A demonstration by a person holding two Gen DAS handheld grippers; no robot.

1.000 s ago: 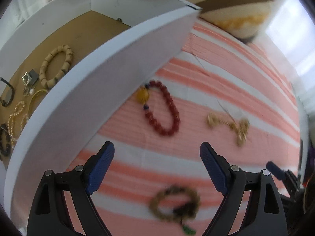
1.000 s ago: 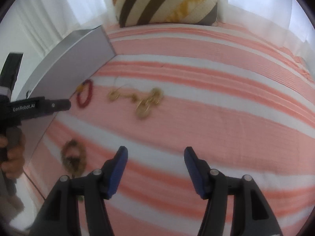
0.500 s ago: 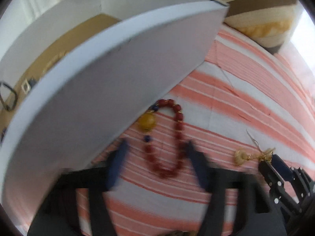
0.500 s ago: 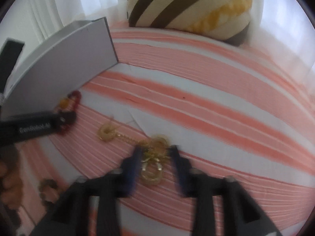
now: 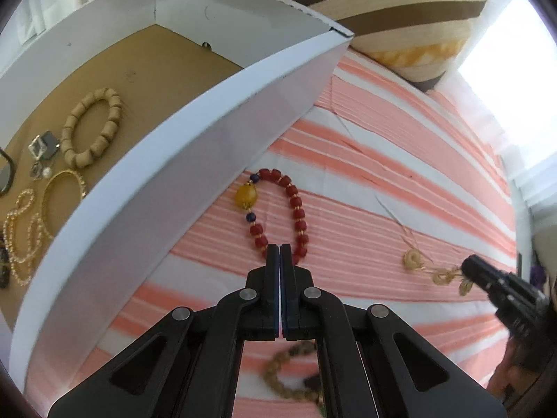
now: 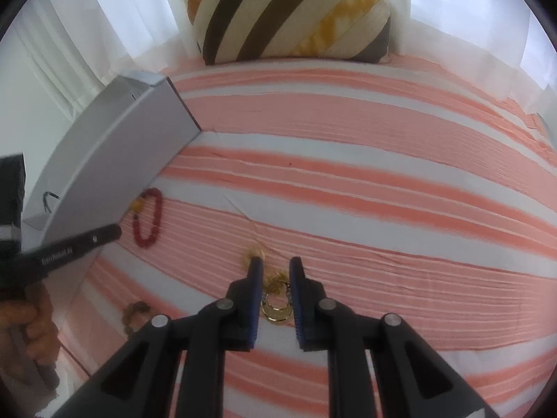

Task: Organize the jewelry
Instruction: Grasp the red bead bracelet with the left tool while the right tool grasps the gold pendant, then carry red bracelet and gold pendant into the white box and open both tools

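Jaws of our left gripper (image 5: 280, 248) meet at the red bracelet's (image 5: 297, 214) near end, beside the white box (image 5: 195, 146); our right gripper (image 6: 275, 271) has just narrowed around the gold chain (image 6: 275, 308).

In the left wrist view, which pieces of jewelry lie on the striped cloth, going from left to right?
Red bead bracelet → gold chain piece. The blurred brown bead bracelet lies nearer, partly behind the left gripper, so I leave it out.
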